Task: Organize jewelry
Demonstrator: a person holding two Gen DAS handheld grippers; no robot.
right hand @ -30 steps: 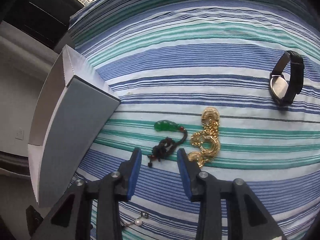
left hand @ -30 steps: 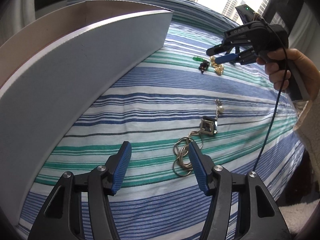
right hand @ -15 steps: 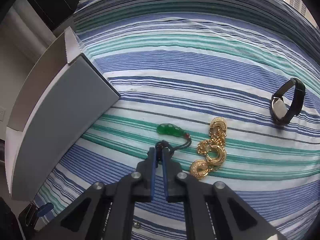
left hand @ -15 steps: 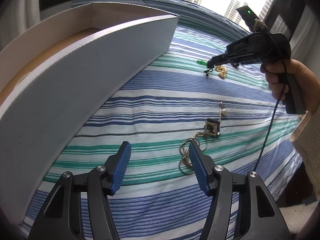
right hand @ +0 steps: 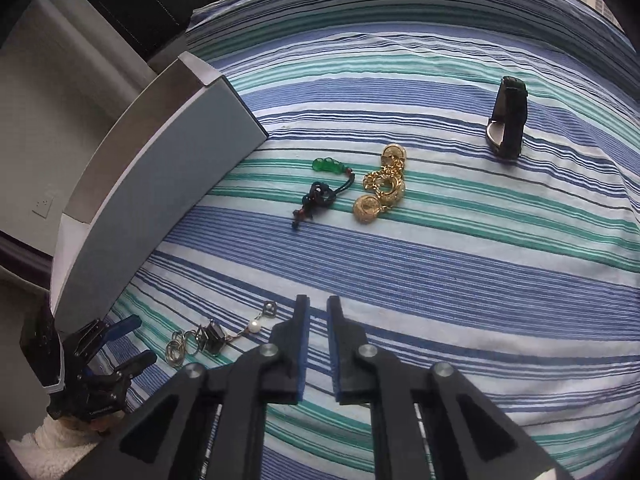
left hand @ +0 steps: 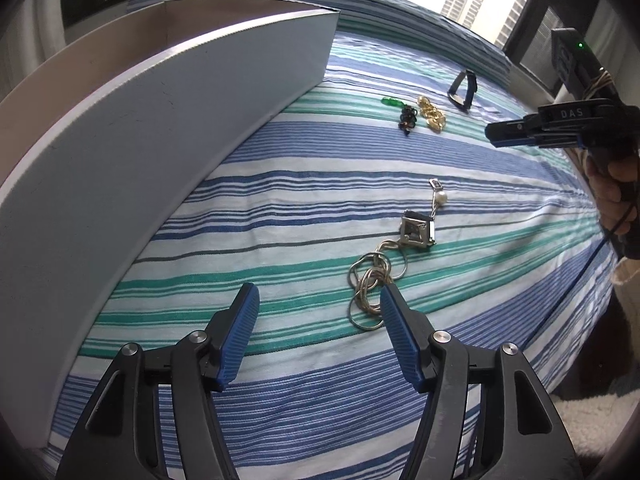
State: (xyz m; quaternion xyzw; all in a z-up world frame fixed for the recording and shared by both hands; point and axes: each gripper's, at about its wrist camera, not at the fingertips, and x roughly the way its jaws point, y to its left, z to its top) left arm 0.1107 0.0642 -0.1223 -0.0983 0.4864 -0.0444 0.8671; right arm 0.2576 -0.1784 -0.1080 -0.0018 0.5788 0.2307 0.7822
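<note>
**Both claws over the striped bed, nothing in either**

My left claw point(left hand: 318, 330) is spread wide and holds nothing; it hovers low over the striped bedcover point(left hand: 320, 184). Its right fingertip point(left hand: 394, 312) sits just beside the loose coils of the silver chain point(left hand: 370, 280), though I cannot tell whether they touch. That chain runs up to a square silver pendant point(left hand: 418, 230), and just beyond it lies a small pearl charm point(left hand: 440, 198).

My right claw point(right hand: 318, 320) is nearly closed, only a narrow slit between the pads, and it grips nothing. It hangs above the cover, well apart from the farther jewelry. Ahead of it lies the green pendant point(right hand: 326, 165) on its dark knotted cord point(right hand: 318, 196), and just to the right of that the gold chain bracelet point(right hand: 382, 186). Farther off to the right, the black-strapped watch point(right hand: 506, 120) stands on its edge.

Along the left side of the bed lies the open white box point(left hand: 160, 128), its long wall facing the jewelry. The green pendant is near the box's far corner.
</note>
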